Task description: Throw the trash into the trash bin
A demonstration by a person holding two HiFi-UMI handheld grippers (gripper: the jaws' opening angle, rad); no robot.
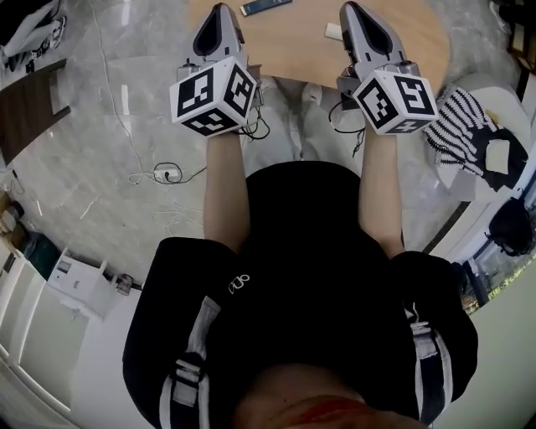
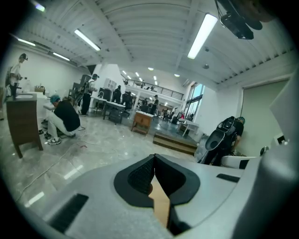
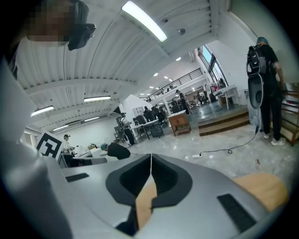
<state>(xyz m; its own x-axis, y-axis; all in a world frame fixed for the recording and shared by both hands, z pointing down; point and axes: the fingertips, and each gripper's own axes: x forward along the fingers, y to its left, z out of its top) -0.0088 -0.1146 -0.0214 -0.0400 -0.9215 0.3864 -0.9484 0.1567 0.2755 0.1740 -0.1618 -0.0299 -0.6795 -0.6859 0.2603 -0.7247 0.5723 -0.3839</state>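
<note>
A grey marble floor fills the head view, with a round wooden table at its top edge. A person in a black top reaches both forearms out towards the table. A black-and-white striped cloth lies on a white seat at the right.

The 2 grippers hang side by side over the table's near edge. The left gripper has its jaws pressed together with nothing between them. The right gripper is likewise closed and empty.

A dark flat device lies on the table between them. A small white scrap, possibly the trash, rests on the tabletop just beside the right gripper's tip.
</note>
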